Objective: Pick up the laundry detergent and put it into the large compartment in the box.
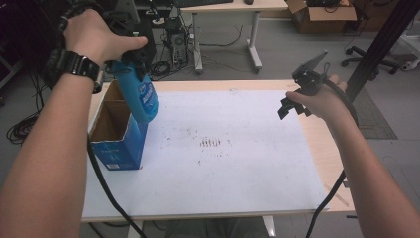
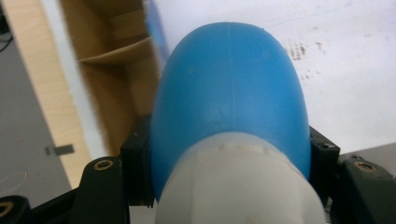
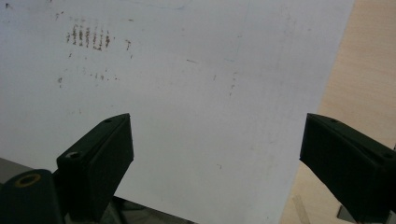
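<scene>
The left gripper (image 1: 132, 62) has its fingers clenched on a blue plastic bottle (image 1: 141, 96), pinched just below the white cap, with the body hanging beyond the fingertips over the open cardboard box (image 1: 118, 130). Smooth rounded plastic looks slippery, so the narrow shoulder is the safest hold (its weight can't be judged). The box's inner divider (image 2: 114, 55) below the fingers could snag it. The right gripper (image 3: 215, 158) hovers with fingers released above the table (image 3: 196, 93), holding nothing.
</scene>
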Action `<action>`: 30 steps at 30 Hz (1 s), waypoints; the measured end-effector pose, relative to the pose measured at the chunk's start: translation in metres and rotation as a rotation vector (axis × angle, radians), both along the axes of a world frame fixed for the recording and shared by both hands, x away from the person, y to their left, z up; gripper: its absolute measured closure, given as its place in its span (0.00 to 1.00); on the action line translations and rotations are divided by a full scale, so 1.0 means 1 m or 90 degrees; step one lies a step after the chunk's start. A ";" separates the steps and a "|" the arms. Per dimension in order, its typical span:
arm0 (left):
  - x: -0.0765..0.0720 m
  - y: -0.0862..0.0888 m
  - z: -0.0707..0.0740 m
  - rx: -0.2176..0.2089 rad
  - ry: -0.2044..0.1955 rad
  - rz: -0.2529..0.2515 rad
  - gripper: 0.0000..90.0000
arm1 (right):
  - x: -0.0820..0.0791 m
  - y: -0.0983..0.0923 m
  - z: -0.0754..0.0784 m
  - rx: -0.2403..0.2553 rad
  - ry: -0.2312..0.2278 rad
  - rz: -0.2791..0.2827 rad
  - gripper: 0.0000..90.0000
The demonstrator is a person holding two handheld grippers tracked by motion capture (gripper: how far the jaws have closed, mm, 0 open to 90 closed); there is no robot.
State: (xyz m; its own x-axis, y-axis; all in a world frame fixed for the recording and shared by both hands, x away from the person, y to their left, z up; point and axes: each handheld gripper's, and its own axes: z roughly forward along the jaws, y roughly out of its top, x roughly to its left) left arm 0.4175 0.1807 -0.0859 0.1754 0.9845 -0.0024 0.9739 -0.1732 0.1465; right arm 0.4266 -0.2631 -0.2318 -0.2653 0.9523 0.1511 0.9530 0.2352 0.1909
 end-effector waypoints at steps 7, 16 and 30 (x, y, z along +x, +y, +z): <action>-0.003 0.033 0.003 0.026 -0.009 0.044 0.42 | 0.002 -0.003 -0.003 -0.005 0.004 -0.003 0.11; -0.002 0.057 -0.009 0.035 -0.001 0.080 0.42 | 0.005 -0.004 -0.007 -0.008 0.010 -0.004 0.11; 0.005 0.075 -0.051 0.036 0.017 0.097 0.42 | 0.009 0.000 -0.017 -0.018 0.022 0.003 0.11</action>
